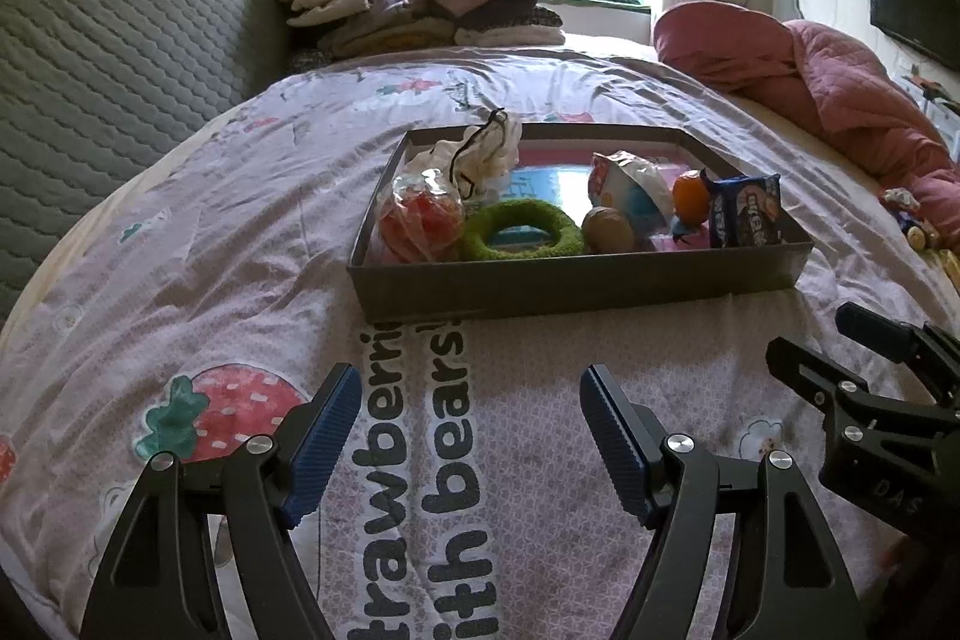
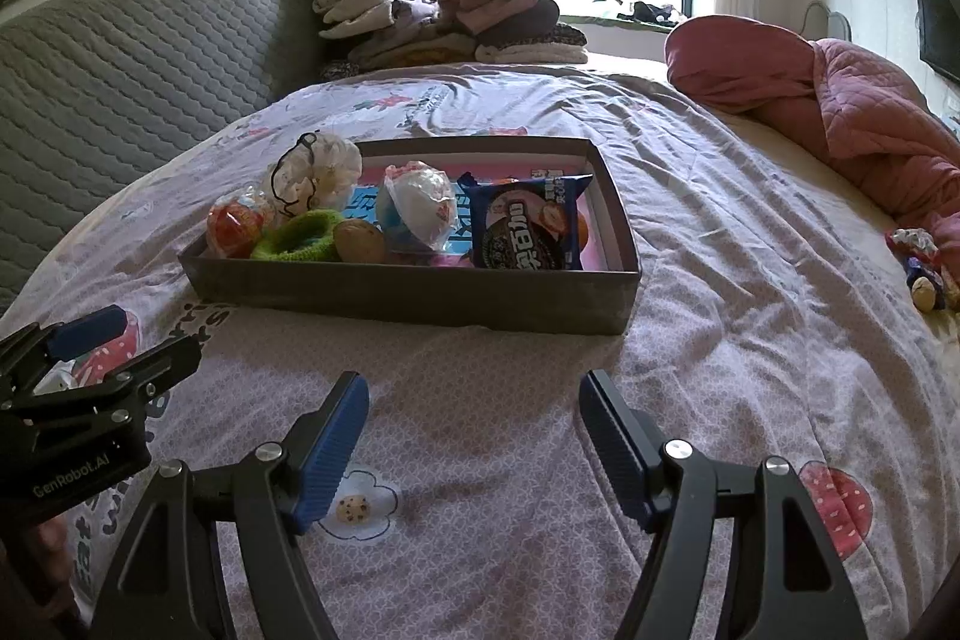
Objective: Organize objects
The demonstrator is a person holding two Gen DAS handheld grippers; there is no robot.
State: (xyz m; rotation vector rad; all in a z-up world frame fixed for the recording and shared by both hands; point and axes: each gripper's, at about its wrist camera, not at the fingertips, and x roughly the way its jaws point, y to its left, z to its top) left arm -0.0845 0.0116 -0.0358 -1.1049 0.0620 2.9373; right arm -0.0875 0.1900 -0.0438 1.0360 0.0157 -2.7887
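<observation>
Nearest the lens, the left claw [image 1: 468, 436] was seen w/ blue pads spread wide, nothing between them, held above the bedspread [image 1: 240, 232] over printed lettering. Same for the right claw [image 2: 474, 442]: pads spread wide, nothing pinched, held over the bedspread just short of the box.

Both claws were pointed at a shallow dark box [image 1: 576, 280], which was set flat on the bed, a bit beyond the fingertips. Inside the box, L to R in the left wrist view, were seen: an orange-red item in clear wrap [image 1: 420, 220], a white puffy item w/ a black cord [image 1: 486, 154] behind it, a green fuzzy ring [image 1: 528, 232] at the front, a small brown round item [image 1: 609, 229] just beside the ring, a white-and-blue wrapped ball [image 1: 630, 190], an orange ball [image 1: 690, 196], and a dark blue cookie pack [image 1: 747, 211] stood upright near the right wall. In the right wrist view the cookie pack was seen to hide most of the orange ball.

Well apart, at the bed's right edge, a few small wrapped items [image 2: 921, 268] were left outside the box, near a pink quilt [image 2: 840, 100]. Folded clothes [image 1: 420, 4] were stacked at the far end by the window.
</observation>
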